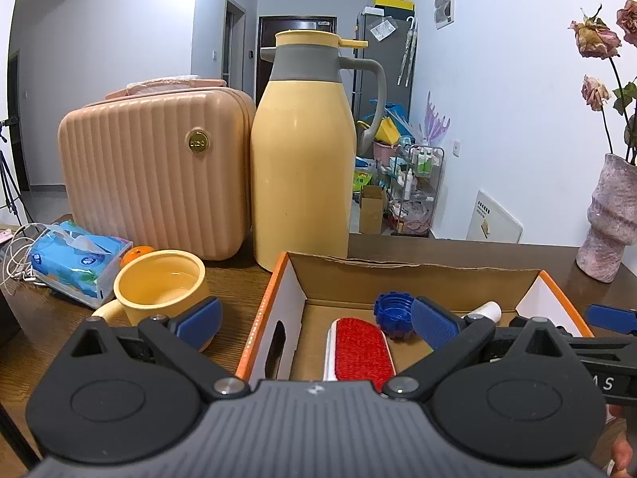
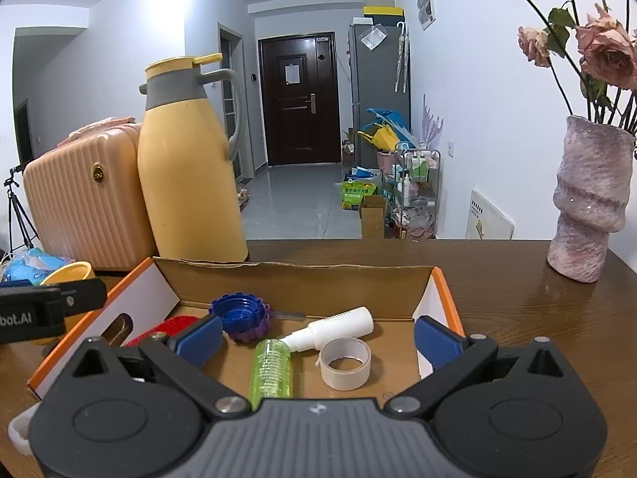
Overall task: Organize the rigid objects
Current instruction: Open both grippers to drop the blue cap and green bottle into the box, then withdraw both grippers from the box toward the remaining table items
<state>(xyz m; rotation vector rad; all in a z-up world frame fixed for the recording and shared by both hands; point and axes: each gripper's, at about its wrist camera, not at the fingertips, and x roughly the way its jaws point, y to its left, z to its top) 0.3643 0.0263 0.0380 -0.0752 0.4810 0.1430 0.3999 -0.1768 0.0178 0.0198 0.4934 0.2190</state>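
An open cardboard box (image 1: pixel 414 279) (image 2: pixel 294 283) with orange-edged white flaps sits on the wooden table. Inside lie a red lint brush (image 1: pixel 360 348) (image 2: pixel 167 326), a blue ribbed cap (image 1: pixel 392 312) (image 2: pixel 241 312), a white bottle (image 2: pixel 338 328) (image 1: pixel 487 310), a green bottle (image 2: pixel 272 372) and a tape roll (image 2: pixel 345 362). My left gripper (image 1: pixel 316 320) hangs open over the box's left wall, nothing between its pads. My right gripper (image 2: pixel 318 338) is open above the bottles and tape, touching none. Each gripper shows at the edge of the other's view.
Behind the box stand a yellow thermos jug (image 1: pixel 304 151) (image 2: pixel 191 163) and a pink ribbed case (image 1: pixel 155 175) (image 2: pixel 83 199). A yellow mug (image 1: pixel 161 290), a tissue pack (image 1: pixel 77 259) and an orange (image 1: pixel 135 255) lie left. A pink vase (image 2: pixel 589 199) (image 1: pixel 609 219) with dried roses stands right.
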